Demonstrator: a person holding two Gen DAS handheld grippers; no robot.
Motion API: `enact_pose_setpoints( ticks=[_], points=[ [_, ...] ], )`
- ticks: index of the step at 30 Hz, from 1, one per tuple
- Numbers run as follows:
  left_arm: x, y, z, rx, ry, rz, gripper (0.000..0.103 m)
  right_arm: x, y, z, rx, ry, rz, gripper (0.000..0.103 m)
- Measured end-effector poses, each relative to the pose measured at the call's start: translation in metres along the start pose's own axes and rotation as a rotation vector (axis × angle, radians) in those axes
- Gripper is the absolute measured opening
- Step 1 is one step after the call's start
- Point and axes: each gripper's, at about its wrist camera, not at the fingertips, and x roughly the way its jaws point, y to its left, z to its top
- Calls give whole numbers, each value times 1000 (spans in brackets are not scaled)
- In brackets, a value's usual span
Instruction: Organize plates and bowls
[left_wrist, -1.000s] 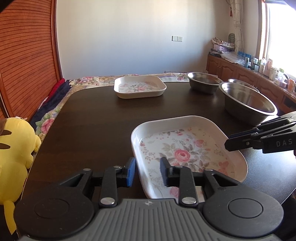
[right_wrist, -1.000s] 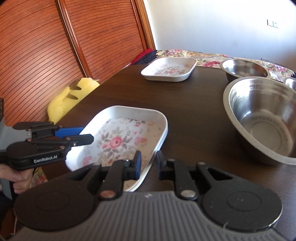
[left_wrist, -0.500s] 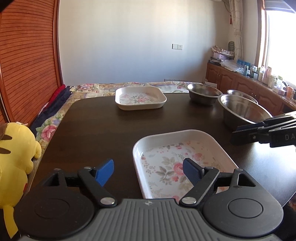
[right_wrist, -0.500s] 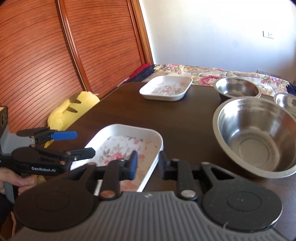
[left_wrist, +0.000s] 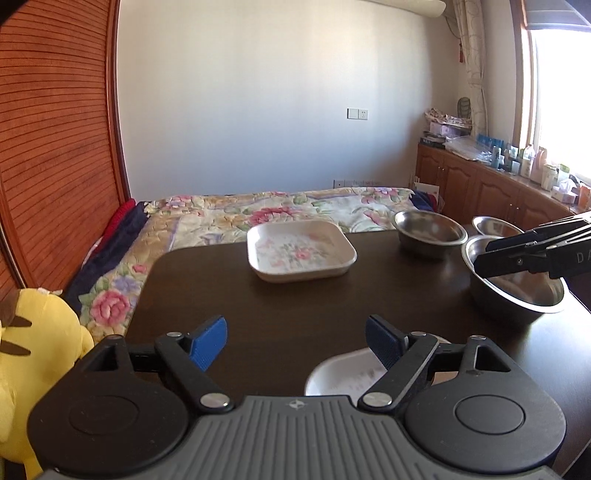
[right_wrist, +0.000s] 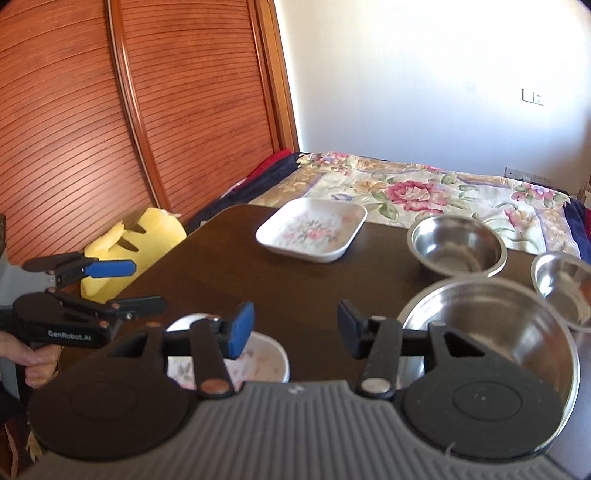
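A dark wooden table (left_wrist: 295, 306) carries two white floral plates and three steel bowls. The far plate (left_wrist: 300, 251) (right_wrist: 312, 229) sits at the back. The near plate (left_wrist: 343, 374) (right_wrist: 264, 360) lies at the front edge, mostly hidden under both grippers. A large bowl (right_wrist: 491, 332) (left_wrist: 517, 291) is at the right, a medium bowl (right_wrist: 456, 245) (left_wrist: 428, 230) behind it, a small bowl (right_wrist: 563, 284) (left_wrist: 493, 226) at far right. My left gripper (left_wrist: 295, 341) is open and empty above the near plate. My right gripper (right_wrist: 295, 328) is open and empty.
A yellow plush toy (left_wrist: 33, 354) sits off the table's left edge. A bed with a floral cover (left_wrist: 280, 212) lies behind the table. A wooden slatted wardrobe (right_wrist: 129, 122) stands at left, cabinets with bottles (left_wrist: 517, 181) at right.
Both grippers have risen and tilted up away from the near plate. The left gripper opened first, then the right; the plate stays on the table.
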Motion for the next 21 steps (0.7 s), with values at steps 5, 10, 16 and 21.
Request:
enact_pose_setpoints(
  ticks=[5,10,16,21],
  points=[
    [10,8,14,16,2,3,84,12,-7,18,3,5,-3,52],
    [25,16,26,14,3,2,84,29,-15,35,9,20,-3,52],
    [48,22,42,3,10,-8,84,55,-28,56,33,35,-1,53],
    [69,26,59,-4,7,-23,83,77,-33,70,30,52,5,52]
  ],
)
